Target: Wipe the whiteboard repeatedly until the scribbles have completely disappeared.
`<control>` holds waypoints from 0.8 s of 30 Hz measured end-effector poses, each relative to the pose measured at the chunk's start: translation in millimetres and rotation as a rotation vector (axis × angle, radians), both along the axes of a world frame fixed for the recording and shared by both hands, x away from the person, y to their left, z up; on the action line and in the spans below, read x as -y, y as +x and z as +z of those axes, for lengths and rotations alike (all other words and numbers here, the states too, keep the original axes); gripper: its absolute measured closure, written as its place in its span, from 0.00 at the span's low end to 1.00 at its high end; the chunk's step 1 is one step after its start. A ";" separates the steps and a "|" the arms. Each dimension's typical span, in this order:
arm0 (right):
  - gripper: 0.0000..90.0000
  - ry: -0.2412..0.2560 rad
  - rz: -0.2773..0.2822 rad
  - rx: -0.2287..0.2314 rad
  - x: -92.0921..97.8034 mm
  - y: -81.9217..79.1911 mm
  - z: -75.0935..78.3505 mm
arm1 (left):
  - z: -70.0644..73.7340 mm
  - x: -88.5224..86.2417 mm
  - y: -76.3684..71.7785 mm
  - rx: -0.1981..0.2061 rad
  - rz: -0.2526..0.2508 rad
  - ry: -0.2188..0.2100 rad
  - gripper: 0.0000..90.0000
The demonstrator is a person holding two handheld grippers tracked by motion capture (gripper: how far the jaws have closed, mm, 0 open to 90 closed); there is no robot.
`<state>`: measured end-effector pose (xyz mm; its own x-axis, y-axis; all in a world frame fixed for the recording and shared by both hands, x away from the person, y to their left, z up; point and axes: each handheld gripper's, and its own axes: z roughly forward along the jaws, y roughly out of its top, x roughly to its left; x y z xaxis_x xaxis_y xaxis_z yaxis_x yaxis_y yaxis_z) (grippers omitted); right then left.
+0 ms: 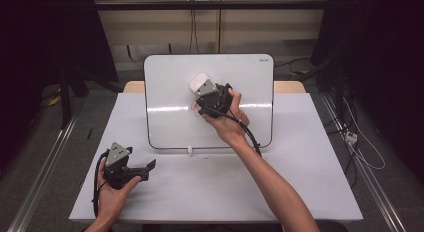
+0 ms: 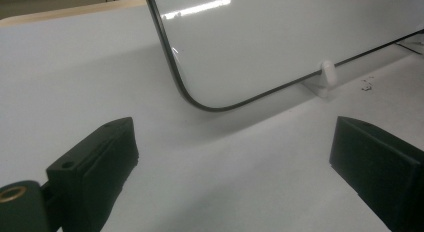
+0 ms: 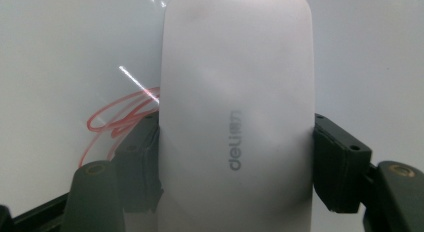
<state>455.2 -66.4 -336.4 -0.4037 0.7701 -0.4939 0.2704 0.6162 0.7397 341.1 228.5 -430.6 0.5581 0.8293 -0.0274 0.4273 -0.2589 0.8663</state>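
A whiteboard (image 1: 240, 97) lies on the white table, with red scribbles (image 3: 117, 117) drawn near its middle. My right gripper (image 1: 202, 94) is over the board, shut on a white eraser (image 3: 235, 112) marked "deli"; the eraser (image 1: 201, 83) rests on or just above the board beside the red marks. My left gripper (image 1: 150, 168) sits low on the table at the front left, open with nothing between its jaws. It faces the board's rounded near corner (image 2: 192, 97) and a small white marker cap (image 2: 327, 72) at the board's edge.
The table (image 1: 310, 167) has bare room in front of the board and on the right. The small white cap (image 1: 190, 150) lies at the board's front edge. Dark floor, cables and a metal rail surround the table.
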 end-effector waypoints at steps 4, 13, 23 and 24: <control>0.35 -0.019 0.020 0.001 -5.7 -3.4 -5.4 | -0.1 0.9 0.3 0.000 0.000 0.001 0.05; 0.35 -0.065 0.062 0.001 -21.6 -13.6 -19.6 | 0.0 3.7 0.3 0.000 -0.006 0.008 0.05; 0.35 -0.074 0.114 -0.017 -32.9 -25.5 -35.8 | -0.4 4.3 0.7 0.001 -0.005 0.004 0.05; 0.35 -0.077 0.122 -0.022 -33.5 -26.0 -36.8 | -0.4 4.9 1.0 0.001 -0.007 0.004 0.05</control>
